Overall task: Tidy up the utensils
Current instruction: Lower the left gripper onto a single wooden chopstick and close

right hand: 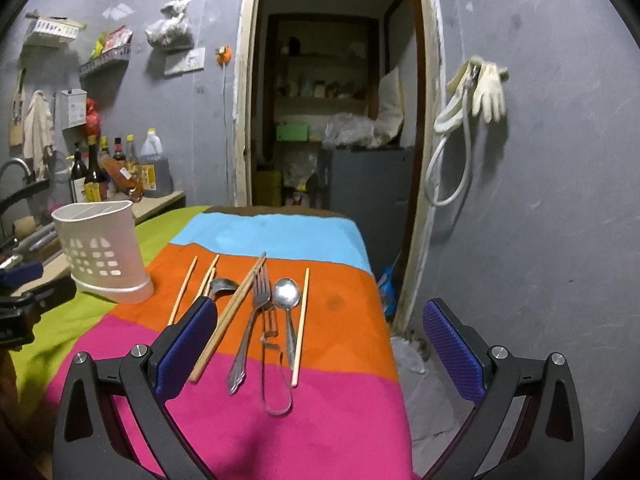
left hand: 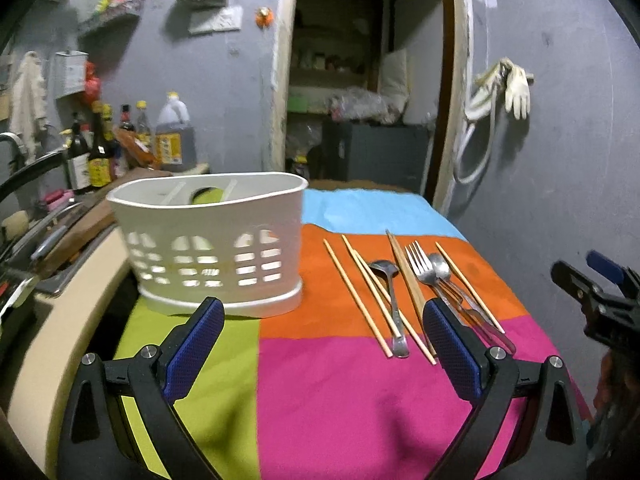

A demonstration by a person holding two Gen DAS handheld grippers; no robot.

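No utensil appears yet to be placed in the white caddy, which is seen at centre left of the left view. Chopsticks, a fork and spoons are laid at the centre of the worktop. The left gripper and the right gripper are both spread apart and nothing is held, so all sorting is judged to remain.

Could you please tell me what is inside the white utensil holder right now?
Only thin white dividers show above the holder's rim; no utensils stick out. Its walls hide the bottom.
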